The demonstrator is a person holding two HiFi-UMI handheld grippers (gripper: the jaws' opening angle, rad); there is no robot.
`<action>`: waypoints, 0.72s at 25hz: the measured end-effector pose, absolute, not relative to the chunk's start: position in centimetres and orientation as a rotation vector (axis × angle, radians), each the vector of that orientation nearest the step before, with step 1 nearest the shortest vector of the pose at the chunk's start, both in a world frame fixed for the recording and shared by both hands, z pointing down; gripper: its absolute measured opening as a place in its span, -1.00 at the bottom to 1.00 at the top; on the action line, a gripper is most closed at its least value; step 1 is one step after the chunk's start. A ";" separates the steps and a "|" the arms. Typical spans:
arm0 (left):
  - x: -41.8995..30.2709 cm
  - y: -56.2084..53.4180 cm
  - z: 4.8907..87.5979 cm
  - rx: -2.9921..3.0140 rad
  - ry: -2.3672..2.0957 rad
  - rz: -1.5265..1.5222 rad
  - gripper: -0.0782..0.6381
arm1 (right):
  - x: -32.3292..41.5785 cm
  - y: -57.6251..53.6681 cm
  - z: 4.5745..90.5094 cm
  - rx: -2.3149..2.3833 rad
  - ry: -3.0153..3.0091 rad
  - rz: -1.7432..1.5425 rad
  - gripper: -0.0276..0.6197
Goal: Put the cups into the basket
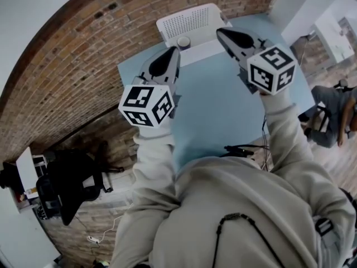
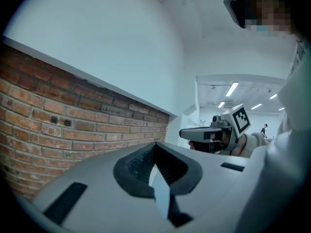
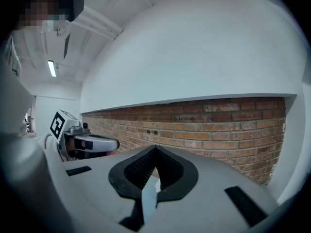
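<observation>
On the pale blue table the white basket sits at twelve o'clock, a cup at its near edge — left gripper and right gripper hover with jaws together, empty, so they probably should open before descending.

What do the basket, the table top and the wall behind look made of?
Basket: white, matte, probably plastic, going by its grid of small holes.
Table top: smooth, even light blue, likely laminate or painted board; cannot tell which.
Wall: red brick, rough, with pale mortar lines.
</observation>
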State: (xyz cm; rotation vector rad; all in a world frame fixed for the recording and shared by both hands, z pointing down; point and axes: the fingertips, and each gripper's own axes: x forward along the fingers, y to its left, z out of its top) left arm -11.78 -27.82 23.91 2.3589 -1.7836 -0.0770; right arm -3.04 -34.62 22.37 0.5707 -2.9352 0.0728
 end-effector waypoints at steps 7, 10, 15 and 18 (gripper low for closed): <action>-11.7 -27.1 23.0 2.369 -1.788 -0.093 -0.80 | -3.8 -33.2 21.3 0.542 -2.954 0.050 -0.89; -12.2 -26.8 23.0 2.366 -1.790 -0.099 -0.80 | -4.6 -32.6 21.3 0.529 -2.954 0.049 -0.89; -12.5 -26.6 22.5 2.365 -1.800 -0.108 -0.80 | -5.0 -32.4 21.0 0.521 -2.959 0.039 -0.89; -12.6 -26.3 22.4 2.364 -1.803 -0.109 -0.80 | -5.0 -32.3 20.6 0.521 -2.966 0.034 -0.89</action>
